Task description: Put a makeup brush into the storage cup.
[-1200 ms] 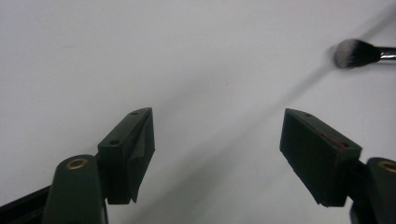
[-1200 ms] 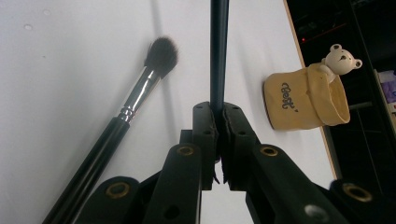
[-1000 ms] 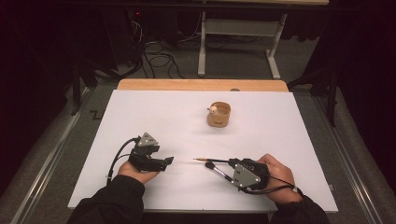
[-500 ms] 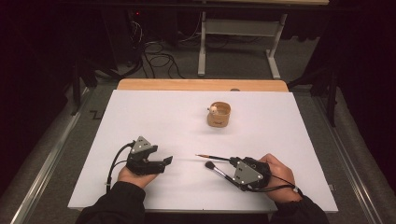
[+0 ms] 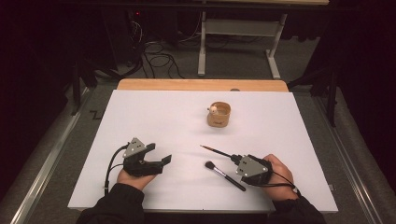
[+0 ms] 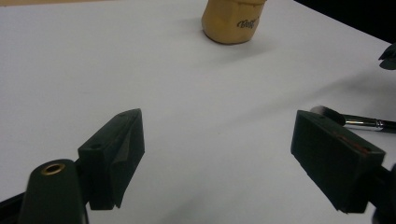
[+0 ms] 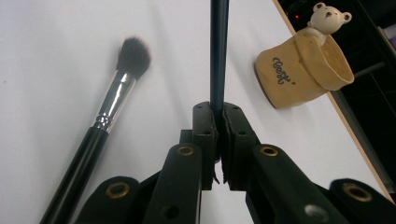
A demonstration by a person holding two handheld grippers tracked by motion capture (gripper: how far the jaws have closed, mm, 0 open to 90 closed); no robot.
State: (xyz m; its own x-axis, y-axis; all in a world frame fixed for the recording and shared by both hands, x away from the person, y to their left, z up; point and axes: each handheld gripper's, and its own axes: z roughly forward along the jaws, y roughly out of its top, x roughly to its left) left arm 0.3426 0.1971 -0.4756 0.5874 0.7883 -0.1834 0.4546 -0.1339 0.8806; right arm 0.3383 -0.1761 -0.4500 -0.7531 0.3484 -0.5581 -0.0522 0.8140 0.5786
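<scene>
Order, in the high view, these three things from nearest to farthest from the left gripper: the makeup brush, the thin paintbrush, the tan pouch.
From the left gripper:
1. Makeup brush, lying to its right, nearest.
2. Thin paintbrush, farther right, clamped by the right gripper.
3. Tan pouch, up the table, farthest.

Table top (image 5: pixel 154 116) is a white sheet, matt & smooth, w/ a bare wood strip (image 5: pixel 201 84) along the far edge. Tan pouch-style holder (image 7: pixel 303 70): soft matt material, looks like cloth or faux leather, w/ a glossy bear figure (image 7: pixel 329 16) on its rim. Makeup brush (image 7: pixel 105 112): soft dark bristles, shiny metal ferrule, glossy black handle. Thin brush (image 7: pixel 218 51): dark, smooth, slight sheen. Right gripper (image 7: pixel 218 140) & left gripper (image 6: pixel 219 154): matt black plastic, brass-coloured inserts; grey plate looks like metal
</scene>
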